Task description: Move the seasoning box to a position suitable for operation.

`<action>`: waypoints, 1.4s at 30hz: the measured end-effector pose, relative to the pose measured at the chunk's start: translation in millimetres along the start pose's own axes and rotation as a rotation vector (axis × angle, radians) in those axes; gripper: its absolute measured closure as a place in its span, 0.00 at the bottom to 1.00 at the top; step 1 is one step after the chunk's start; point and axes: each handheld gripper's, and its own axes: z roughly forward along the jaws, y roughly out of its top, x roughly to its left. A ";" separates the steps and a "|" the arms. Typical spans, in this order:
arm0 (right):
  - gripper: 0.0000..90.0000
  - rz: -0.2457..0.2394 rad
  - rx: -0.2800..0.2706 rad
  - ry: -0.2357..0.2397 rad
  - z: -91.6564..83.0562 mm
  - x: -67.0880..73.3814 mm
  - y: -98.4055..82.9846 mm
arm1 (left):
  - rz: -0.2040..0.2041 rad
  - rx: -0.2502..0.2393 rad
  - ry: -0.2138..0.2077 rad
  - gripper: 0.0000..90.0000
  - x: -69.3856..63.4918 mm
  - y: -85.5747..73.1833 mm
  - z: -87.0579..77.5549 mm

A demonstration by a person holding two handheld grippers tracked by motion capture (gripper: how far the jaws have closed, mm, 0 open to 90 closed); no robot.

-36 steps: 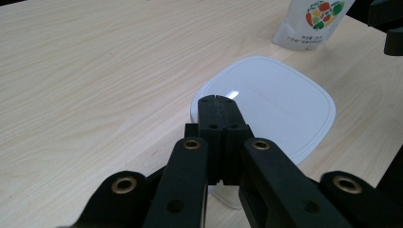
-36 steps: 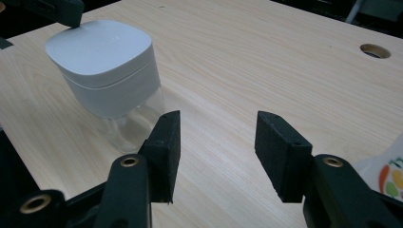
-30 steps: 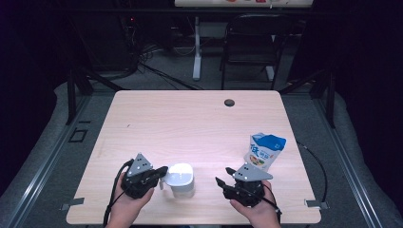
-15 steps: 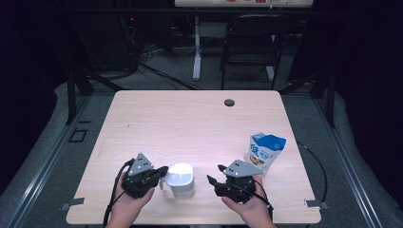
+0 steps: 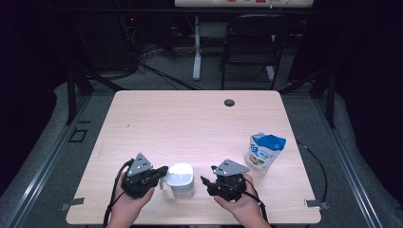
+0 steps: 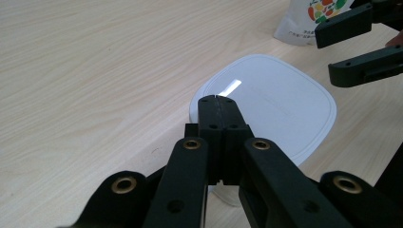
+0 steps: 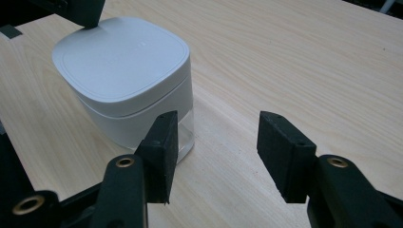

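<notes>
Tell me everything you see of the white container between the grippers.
The white container is a rounded-square box with a smooth, glossy white lid and a clear lower body, plastic by its look. It stands upright, lid on, near the table's near edge. The shut left gripper rests its tip on the lid; the open right gripper is alongside, apart.

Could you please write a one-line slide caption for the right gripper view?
Open right gripper faces a white lidded container on the wooden table.

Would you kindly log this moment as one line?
left gripper: shut, tips over white container lid | right gripper: open, beside container, empty | snack pouch: upright, apart
</notes>
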 end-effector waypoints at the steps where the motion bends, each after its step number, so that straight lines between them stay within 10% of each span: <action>1: 0.55 -0.001 0.005 0.001 2.2 0.9 -0.5 | 0.003 0.001 0.002 1.00 0.0 0.0 -0.1; 42: 0.55 -0.055 0.049 0.010 21.1 13.3 2.5 | -0.007 -0.013 0.003 1.00 1.0 -2.5 -0.9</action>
